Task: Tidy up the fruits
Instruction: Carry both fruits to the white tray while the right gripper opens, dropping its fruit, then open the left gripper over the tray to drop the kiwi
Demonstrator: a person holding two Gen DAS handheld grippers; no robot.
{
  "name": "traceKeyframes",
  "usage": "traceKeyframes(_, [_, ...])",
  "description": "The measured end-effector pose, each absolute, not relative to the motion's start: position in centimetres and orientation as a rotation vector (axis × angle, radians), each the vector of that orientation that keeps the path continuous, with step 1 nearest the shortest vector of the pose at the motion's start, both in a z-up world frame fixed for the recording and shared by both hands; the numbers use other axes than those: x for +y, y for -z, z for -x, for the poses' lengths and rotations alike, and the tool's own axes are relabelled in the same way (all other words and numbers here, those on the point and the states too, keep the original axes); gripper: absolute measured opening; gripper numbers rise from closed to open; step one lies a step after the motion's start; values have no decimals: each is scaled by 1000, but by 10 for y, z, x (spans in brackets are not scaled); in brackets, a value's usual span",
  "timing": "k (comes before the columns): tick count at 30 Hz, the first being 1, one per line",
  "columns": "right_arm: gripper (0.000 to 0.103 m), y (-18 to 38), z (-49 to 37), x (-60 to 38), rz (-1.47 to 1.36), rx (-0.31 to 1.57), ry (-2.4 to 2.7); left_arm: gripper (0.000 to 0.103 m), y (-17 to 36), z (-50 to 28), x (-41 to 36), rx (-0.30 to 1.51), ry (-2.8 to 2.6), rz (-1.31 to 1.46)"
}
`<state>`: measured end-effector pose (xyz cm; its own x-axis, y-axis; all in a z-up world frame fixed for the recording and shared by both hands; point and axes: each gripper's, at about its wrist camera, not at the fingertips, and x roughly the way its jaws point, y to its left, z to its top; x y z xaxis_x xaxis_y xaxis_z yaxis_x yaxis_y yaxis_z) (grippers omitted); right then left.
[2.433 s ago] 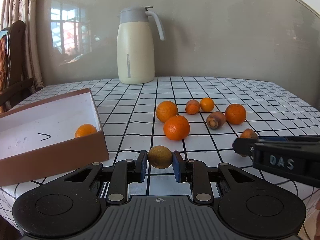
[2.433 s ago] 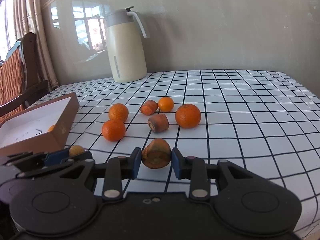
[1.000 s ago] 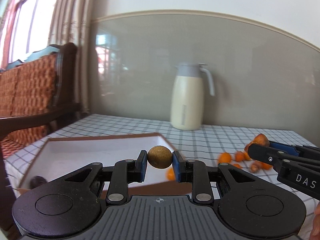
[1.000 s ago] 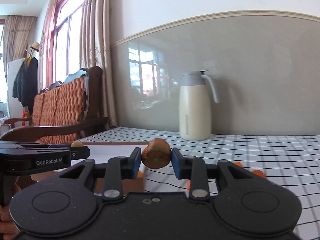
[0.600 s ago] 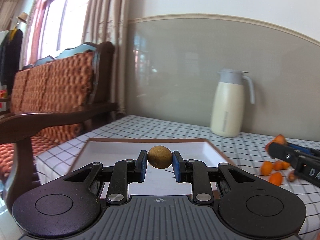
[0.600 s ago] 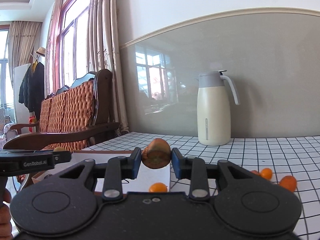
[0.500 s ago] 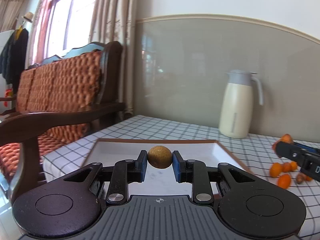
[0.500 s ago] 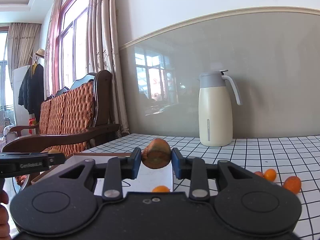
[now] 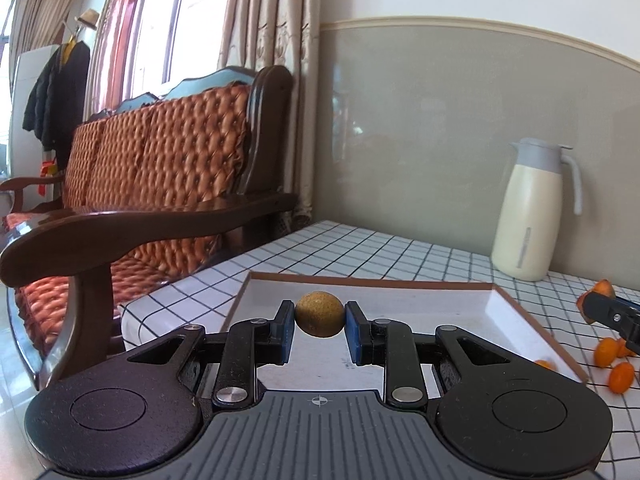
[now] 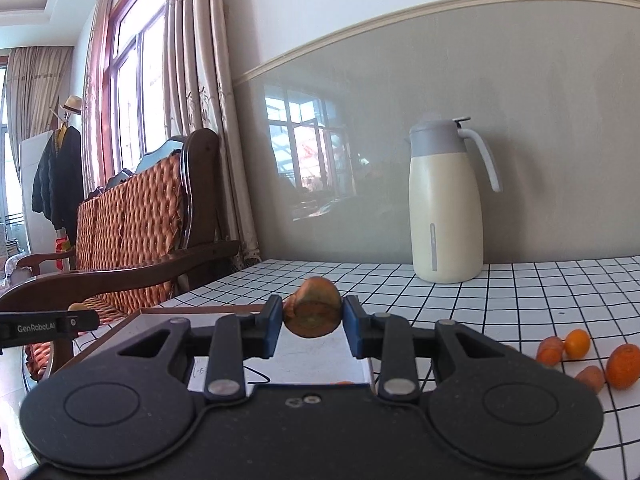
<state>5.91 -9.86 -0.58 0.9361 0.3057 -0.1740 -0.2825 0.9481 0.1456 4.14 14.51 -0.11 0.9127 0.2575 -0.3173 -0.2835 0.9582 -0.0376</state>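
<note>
The left gripper (image 9: 320,330) is held level and pointed toward twelve o'clock, its two blue-padded fingers (image 9: 285,331) pressed against the sides of a small round brownish fruit (image 9: 319,313). The right gripper (image 10: 312,327) is likewise held level, its jaws clamped on a mottled orange-brown fruit (image 10: 314,313). In the left wrist view, the right gripper's tip is seen at three o'clock; in the right wrist view, the left gripper's tip appears at nine o'clock.

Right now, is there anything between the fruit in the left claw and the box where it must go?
Nothing visible does. The left claw holds the brown fruit in front of the open box, whose white floor lies bare beyond it; one small orange sits near the right wall.
</note>
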Motion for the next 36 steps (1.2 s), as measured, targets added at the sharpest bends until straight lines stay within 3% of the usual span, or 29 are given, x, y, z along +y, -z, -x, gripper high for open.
traceKeyframes(13, [28, 27, -98, -81, -86, 297, -237, 27, 20, -78, 164, 394, -349, 63])
traceKeyframes(14, [40, 27, -99, -80, -82, 296, -222, 28, 22, -83, 165, 412, -355, 60])
traceKeyframes(15, [67, 26, -98, -81, -91, 281, -207, 28, 25, -86, 165, 430, -369, 54])
traceKeyframes(16, [78, 25, -96, -82, -103, 252, -196, 29, 27, -89, 165, 449, -375, 52])
traceKeyframes(17, [86, 23, -91, -83, -108, 221, -187, 33, 29, -92, 166, 472, -367, 57])
traceKeyframes(18, [89, 21, -89, -83, -110, 202, -186, 60, 29, -92, 166, 483, -365, 67])
traceKeyframes(19, [93, 19, -88, -85, -119, 191, -187, 101, 27, -89, 165, 474, -383, 73])
traceKeyframes(20, [97, 18, -87, -86, -133, 178, -188, 102, 24, -84, 164, 434, -408, 70])
traceKeyframes(24, [97, 11, -77, -90, -148, 111, -196, 103, 9, -66, 162, 312, -414, 75])
traceKeyframes(36, [97, 3, -68, -94, -123, 64, -194, 103, 7, -56, 150, 290, -446, -11])
